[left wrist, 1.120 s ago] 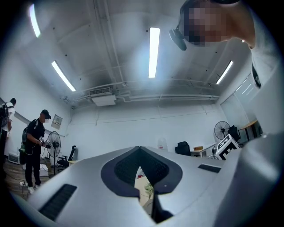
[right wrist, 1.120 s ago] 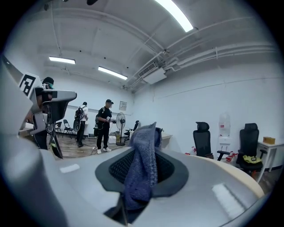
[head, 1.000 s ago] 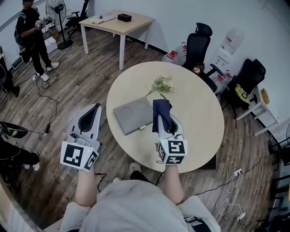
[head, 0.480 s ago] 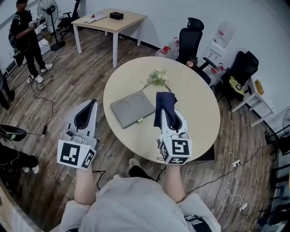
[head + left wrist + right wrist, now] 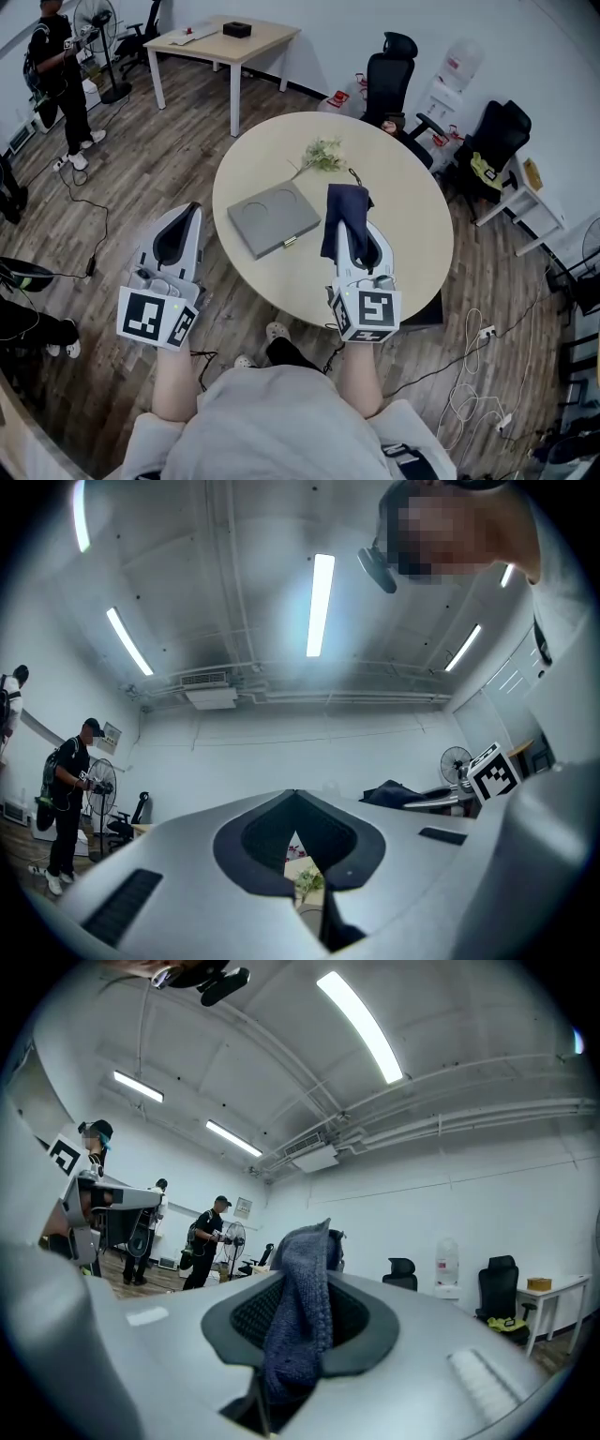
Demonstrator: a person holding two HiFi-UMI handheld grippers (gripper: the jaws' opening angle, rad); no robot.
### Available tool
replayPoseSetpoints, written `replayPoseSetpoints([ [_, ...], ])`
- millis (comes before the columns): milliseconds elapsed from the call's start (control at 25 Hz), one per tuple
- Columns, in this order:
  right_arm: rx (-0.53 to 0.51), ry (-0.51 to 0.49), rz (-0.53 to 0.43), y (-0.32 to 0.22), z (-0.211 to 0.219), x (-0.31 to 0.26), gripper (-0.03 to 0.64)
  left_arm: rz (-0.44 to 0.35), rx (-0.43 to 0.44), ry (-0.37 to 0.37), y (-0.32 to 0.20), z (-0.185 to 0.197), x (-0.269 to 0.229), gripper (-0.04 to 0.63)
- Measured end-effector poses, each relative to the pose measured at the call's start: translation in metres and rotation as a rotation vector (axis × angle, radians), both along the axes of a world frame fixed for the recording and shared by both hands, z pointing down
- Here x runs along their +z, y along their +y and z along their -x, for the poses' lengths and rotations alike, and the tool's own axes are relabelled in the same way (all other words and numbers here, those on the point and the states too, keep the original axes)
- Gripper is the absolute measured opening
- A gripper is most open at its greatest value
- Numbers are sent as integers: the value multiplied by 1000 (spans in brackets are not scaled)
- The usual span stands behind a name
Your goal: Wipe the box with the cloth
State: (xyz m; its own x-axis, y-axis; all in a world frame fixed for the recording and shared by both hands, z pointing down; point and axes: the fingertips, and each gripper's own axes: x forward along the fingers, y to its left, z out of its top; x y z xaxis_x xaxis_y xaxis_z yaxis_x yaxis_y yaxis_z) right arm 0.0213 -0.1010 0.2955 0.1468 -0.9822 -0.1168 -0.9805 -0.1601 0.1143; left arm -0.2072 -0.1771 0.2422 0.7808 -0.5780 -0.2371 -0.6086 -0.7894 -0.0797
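A flat grey box (image 5: 272, 218) with two round recesses lies on the round beige table (image 5: 403, 225), left of centre. My right gripper (image 5: 348, 214) hovers just right of the box, shut on a dark blue knitted cloth (image 5: 340, 223) that drapes over its jaws. In the right gripper view the cloth (image 5: 298, 1326) hangs down between the jaws of the right gripper (image 5: 302, 1274). Off the table's left edge, over the floor, my left gripper (image 5: 184, 220) is shut and holds nothing. The left gripper view shows the left gripper (image 5: 295, 803) with its tips together.
A sprig of pale flowers (image 5: 323, 155) lies at the table's far side. Black office chairs (image 5: 386, 66) and a water dispenser (image 5: 448, 75) stand behind it. A rectangular wooden table (image 5: 225, 37) and a standing person (image 5: 56, 66) are far left. Cables (image 5: 94, 234) trail on the floor.
The view has shifted slightly. My right gripper with the cloth has edged a little forward and right beside the box. The left gripper has hardly moved.
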Motion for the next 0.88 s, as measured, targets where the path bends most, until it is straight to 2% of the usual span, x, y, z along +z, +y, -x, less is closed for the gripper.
replayPoseSetpoints([
  [880, -26, -11, -17, -3, 8, -4, 86, 20, -5, 17, -2, 6, 2, 8],
])
